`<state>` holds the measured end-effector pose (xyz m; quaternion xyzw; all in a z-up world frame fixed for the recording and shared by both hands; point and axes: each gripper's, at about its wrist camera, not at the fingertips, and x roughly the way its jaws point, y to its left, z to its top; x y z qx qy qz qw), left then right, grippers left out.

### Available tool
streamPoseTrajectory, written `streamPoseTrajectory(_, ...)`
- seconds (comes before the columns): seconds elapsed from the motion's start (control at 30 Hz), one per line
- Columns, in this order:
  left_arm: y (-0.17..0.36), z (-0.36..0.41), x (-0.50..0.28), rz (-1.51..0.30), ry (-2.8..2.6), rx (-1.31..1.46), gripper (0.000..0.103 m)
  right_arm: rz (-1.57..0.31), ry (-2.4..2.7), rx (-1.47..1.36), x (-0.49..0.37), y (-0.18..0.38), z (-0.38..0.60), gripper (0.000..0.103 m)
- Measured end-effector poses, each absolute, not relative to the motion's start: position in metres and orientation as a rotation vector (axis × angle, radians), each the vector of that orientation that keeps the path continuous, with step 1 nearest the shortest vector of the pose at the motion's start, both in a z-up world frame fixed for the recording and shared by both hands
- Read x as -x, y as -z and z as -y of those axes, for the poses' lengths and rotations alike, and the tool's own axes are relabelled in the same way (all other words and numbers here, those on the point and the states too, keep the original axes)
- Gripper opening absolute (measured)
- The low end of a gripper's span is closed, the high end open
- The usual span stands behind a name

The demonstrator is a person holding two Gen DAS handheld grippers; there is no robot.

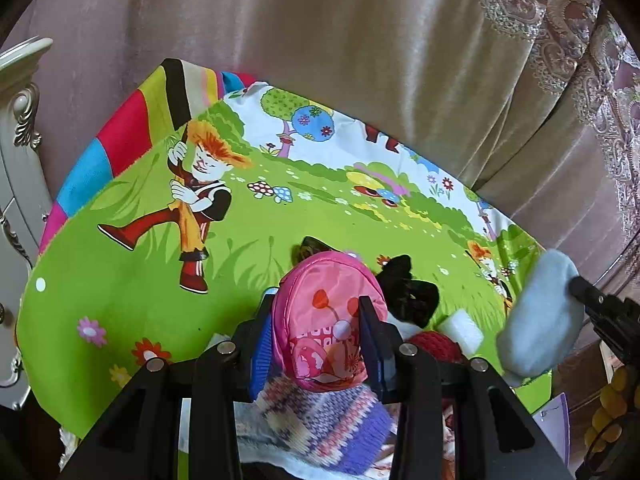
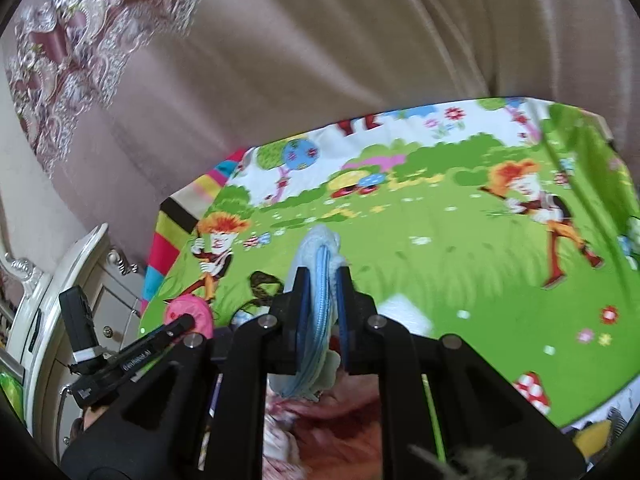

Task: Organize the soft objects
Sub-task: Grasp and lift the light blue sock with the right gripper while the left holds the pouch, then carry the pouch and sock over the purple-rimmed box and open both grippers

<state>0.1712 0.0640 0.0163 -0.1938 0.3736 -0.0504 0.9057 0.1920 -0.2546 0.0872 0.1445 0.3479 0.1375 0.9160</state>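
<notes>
My left gripper [image 1: 316, 320] is shut on a pink nylon pouch [image 1: 320, 312] with a cartoon print and holds it above the pile. A purple and pink knitted piece [image 1: 320, 420] lies under it. At the right edge of the left wrist view, my right gripper [image 1: 576, 284] holds a pale blue fluffy item [image 1: 540, 312]. In the right wrist view my right gripper [image 2: 322, 284] is shut on that pale blue fluffy item [image 2: 320, 246], with its blue corded edge between the pads. The pink pouch [image 2: 188, 312] and the left gripper [image 2: 180, 324] appear at the lower left there.
A green cartoon-printed sheet [image 1: 140, 280] covers the surface. On it lie a black lacy scrunchie [image 1: 408, 292], a white foam block [image 1: 460, 330] and a red knitted thing [image 1: 434, 346]. Beige curtains [image 1: 360, 40] hang behind. A white carved cabinet [image 1: 20, 160] stands at the left.
</notes>
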Motion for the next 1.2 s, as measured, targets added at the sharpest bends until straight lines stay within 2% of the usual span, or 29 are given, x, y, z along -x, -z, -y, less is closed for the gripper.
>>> streamPoseTrajectory(0.63, -0.036, -0.007, -0.132, -0.76, 0.238, 0.402, 0.04, -0.745, 0.038, -0.39, -0.063, -0.07, 0.434, 0.016)
streamPoseTrajectory(0.97, -0.047, 0.037, -0.114, -0.773, 0.317, 0.357, 0.04, -0.776, 0.09, -0.448, -0.034, -0.049, 0.473, 0.016)
streamPoseTrajectory(1.2, -0.057, 0.076, -0.097, -0.782, 0.384, 0.304, 0.04, -0.818, 0.069, -0.483, -0.032, -0.025, 0.48, 0.025)
